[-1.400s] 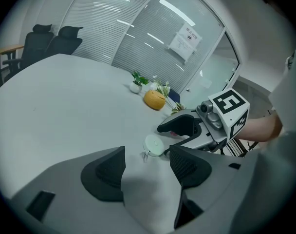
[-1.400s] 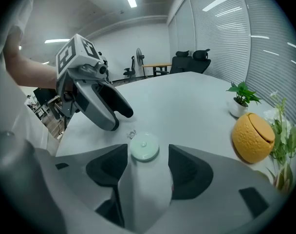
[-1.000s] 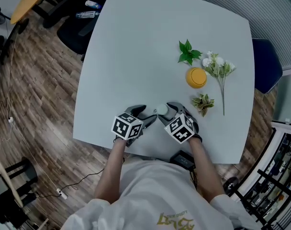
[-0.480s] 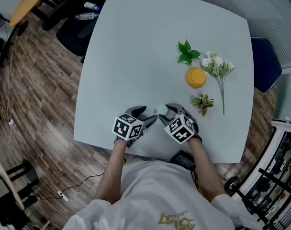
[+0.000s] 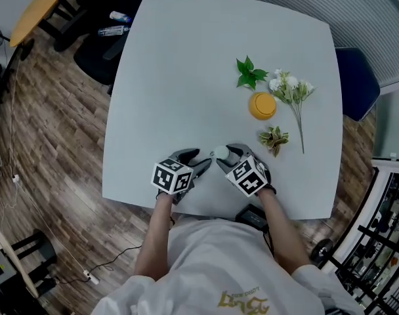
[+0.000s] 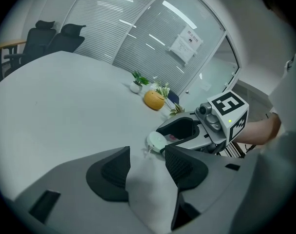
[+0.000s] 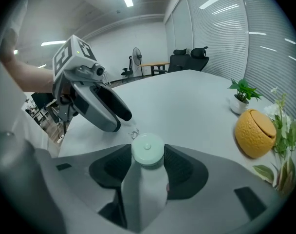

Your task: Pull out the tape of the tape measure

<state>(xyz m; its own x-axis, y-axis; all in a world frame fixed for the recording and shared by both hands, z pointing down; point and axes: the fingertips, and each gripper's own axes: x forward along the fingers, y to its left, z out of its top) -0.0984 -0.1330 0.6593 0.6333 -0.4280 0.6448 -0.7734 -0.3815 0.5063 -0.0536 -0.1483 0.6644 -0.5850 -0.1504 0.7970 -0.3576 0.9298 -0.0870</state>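
- Right gripper is squeezing the tape measure from both sides. The tape measure is a small round white case. The jaws have just closed in on it.
- Left gripper has its jaws apart, and nothing is pinched in them. They have just been closing a bit. Only bare table lies between the pads. The little ring by the case sits just in front of the tips. I think it is the end of the tape.
- The tape measure is near the front edge of the table. It is between the two grippers, right in front of the person.
- Done, I think: the case is held tight.
- Not done: the ring is not grabbed yet, and I can see no tape out of the case. So the pulling looks like it has not begun.
- Left to do, I think: pinch the ring, then pull it away from the case while the right gripper holds on.
- Writing: I see no name or words on the case.
- The cube on each gripper has black and white squares. They are patterns, not letters.
- A paper sheet hangs on the glass wall, but its print is too small to read.
- The yellow print on the person's shirt is upside down and fuzzy, so I cannot read it.
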